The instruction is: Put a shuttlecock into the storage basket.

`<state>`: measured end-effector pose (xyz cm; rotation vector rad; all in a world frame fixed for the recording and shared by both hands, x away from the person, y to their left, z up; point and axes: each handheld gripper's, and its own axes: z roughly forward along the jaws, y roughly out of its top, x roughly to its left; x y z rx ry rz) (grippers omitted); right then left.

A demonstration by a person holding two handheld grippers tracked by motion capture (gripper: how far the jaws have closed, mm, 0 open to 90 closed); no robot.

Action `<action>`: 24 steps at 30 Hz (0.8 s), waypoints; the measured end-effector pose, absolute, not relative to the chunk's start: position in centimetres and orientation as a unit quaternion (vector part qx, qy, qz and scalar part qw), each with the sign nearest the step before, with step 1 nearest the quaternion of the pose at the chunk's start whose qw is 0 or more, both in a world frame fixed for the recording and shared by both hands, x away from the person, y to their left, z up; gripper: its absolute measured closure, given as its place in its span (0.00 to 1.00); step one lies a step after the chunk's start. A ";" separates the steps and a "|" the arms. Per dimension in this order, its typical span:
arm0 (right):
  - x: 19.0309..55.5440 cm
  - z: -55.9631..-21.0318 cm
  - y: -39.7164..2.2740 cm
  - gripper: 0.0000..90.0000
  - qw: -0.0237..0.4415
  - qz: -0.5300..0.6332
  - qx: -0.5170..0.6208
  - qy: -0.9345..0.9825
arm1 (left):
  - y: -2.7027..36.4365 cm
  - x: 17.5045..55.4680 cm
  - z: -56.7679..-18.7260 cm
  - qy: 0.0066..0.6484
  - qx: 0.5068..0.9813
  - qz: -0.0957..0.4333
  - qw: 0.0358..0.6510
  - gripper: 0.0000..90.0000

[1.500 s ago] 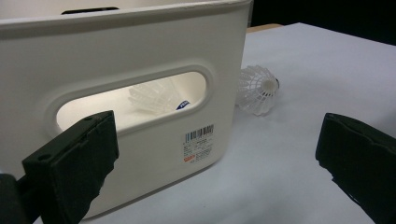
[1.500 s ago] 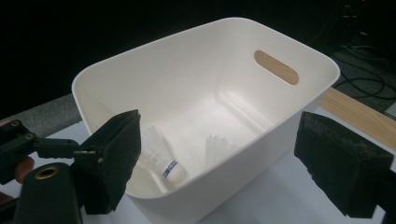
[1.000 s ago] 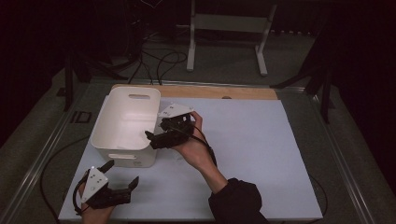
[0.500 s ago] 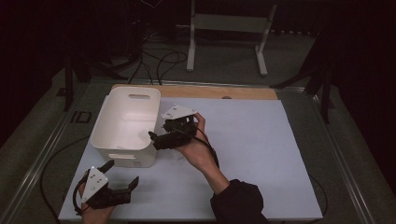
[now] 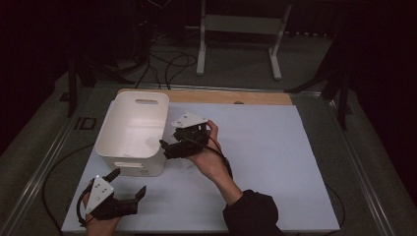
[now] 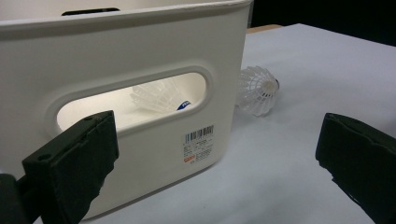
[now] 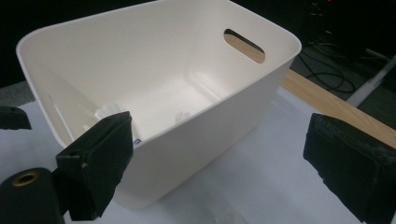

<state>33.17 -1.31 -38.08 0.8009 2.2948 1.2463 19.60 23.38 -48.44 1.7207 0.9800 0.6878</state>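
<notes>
A white plastic bin [image 5: 132, 129] stands on the left of the white table mat. One white shuttlecock [image 6: 158, 97] lies inside it, seen through the handle slot, and shows again on the bin floor [image 7: 106, 112]. A second shuttlecock [image 6: 257, 90] lies on the mat just outside the bin's right wall. My right gripper [image 5: 166, 149] hovers beside that wall, jaws wide open and empty [image 7: 224, 158]. My left gripper [image 5: 129, 182] rests near the front left edge, open and empty, facing the bin's near handle wall [image 6: 219, 154].
A wooden strip [image 5: 231, 97] runs along the mat's far edge. Beyond it, a metal stand [image 5: 238, 29] and cables lie on the dark floor. The mat's right half [image 5: 275, 147] is bare. A barcode label [image 6: 198, 142] is stuck on the bin's near wall.
My right gripper has drawn back a little to the right and toward me from the bin's rim. The left gripper has stayed put.
</notes>
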 end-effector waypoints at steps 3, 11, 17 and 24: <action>33.2 -38.2 -1.5 0.09 0.205 0.445 0.288 0.823 | 23.4 19.6 -48.4 0.405 0.711 0.284 0.499 0.00; 33.3 -38.7 -1.9 0.09 0.207 0.438 0.293 0.824 | 23.4 19.6 -48.4 0.405 0.712 0.284 0.499 0.00; 33.4 -39.0 -2.1 0.09 0.209 0.433 0.300 0.824 | 23.4 19.6 -48.4 0.405 0.712 0.284 0.499 0.00; 33.8 -39.6 -2.2 0.10 0.213 0.421 0.301 0.828 | 23.4 19.6 -48.4 0.406 0.710 0.284 0.500 0.00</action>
